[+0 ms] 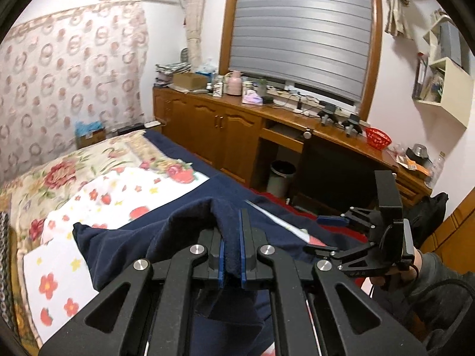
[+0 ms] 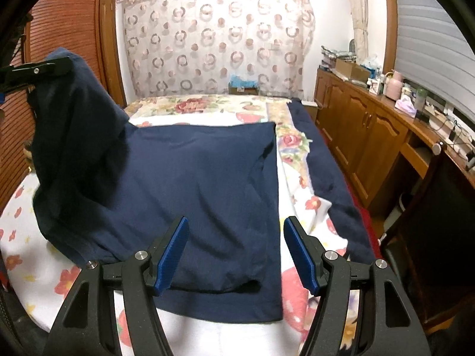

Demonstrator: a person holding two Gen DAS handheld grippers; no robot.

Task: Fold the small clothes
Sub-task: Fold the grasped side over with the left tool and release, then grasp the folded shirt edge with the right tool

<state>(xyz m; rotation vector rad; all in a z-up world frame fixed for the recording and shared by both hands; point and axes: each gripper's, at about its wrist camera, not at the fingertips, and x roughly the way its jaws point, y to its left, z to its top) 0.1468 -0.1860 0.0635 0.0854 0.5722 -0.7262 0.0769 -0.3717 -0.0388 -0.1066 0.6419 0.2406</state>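
A navy blue garment (image 2: 193, 184) lies mostly flat on the flowered bed sheet (image 2: 299, 290). My left gripper (image 1: 233, 222) is shut on a fold of the navy garment (image 1: 133, 246) and holds it lifted; in the right wrist view that raised part (image 2: 74, 112) hangs from the left gripper (image 2: 56, 66) at the far left. My right gripper (image 2: 236, 234) is open and empty, hovering over the garment's near right edge. It also shows in the left wrist view (image 1: 329, 234), open, to the right of the left gripper.
A second navy cloth (image 2: 329, 178) lies along the bed's right edge. A wooden cabinet and desk (image 2: 374, 136) with clutter runs along the right wall. A grey bin (image 1: 280, 178) stands under the desk. A patterned curtain (image 2: 216, 38) hangs behind the bed.
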